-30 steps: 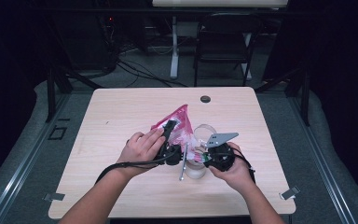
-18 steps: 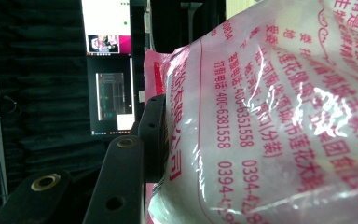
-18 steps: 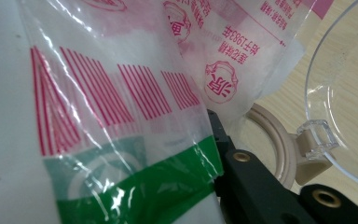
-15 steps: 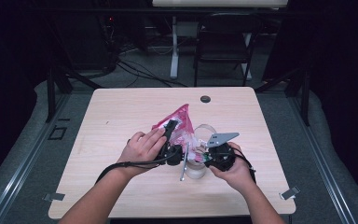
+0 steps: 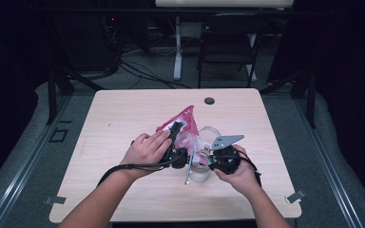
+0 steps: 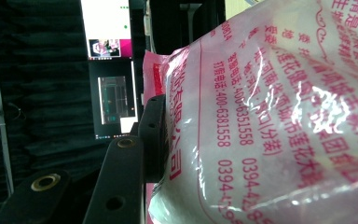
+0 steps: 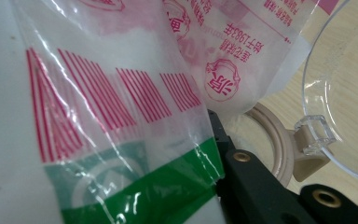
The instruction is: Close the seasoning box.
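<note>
A: How's the pour looking?

B: My left gripper (image 5: 177, 135) clamps the pink bag (image 6: 270, 116), right gripper (image 5: 204, 159) pinches its corner above the clear container (image 7: 349, 93). I'd tilt slowly, mouth over the rim.

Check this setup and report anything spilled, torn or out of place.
No spill or tear shows. The pink printed bag is held up at a tilt over the clear container, gripped by both the left gripper and the right gripper. The container's clear hinged lid stands open. Nothing else stands out.
</note>
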Action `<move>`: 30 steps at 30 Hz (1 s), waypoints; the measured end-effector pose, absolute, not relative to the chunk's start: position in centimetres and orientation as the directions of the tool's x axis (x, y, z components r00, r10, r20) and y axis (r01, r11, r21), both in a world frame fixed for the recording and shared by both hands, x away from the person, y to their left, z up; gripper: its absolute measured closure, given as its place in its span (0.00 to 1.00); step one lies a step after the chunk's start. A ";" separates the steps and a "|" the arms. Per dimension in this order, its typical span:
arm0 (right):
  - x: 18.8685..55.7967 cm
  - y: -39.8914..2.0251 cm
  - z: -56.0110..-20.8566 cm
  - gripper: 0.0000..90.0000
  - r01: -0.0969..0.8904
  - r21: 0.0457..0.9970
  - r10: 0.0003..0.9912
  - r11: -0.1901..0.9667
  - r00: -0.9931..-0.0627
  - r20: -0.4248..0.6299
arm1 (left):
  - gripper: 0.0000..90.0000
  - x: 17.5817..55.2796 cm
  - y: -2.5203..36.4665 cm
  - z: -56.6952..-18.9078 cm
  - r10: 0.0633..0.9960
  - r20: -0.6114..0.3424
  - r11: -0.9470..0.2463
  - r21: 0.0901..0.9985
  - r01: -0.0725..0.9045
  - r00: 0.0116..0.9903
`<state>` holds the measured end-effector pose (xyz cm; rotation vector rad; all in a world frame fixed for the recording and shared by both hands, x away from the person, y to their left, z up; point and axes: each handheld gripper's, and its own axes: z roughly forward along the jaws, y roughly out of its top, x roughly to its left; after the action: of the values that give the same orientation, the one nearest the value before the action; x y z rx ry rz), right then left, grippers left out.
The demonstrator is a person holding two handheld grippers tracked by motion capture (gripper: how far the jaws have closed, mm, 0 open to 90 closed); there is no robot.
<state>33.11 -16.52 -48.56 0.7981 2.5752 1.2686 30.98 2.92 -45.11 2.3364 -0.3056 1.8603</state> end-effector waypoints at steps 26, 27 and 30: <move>33.1 -16.5 -49.0 1.00 0.397 0.760 0.528 0.515 -0.845 0.084 | 0.72 31.3 2.5 -45.0 -0.145 0.965 -0.963 -0.086 -0.256 0.218; 33.1 -16.5 -49.0 1.00 0.397 0.759 0.528 0.515 -0.845 0.084 | 0.72 31.3 2.5 -44.9 -0.152 0.964 -0.962 -0.094 -0.257 0.216; 33.1 -16.4 -49.0 1.00 0.398 0.760 0.530 0.513 -0.844 0.084 | 0.72 31.3 2.5 -44.9 -0.161 0.963 -0.961 -0.103 -0.258 0.216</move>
<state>33.11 -16.45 -48.97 0.8011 2.5915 1.2395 31.28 2.46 -44.89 2.3862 -0.4116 1.8746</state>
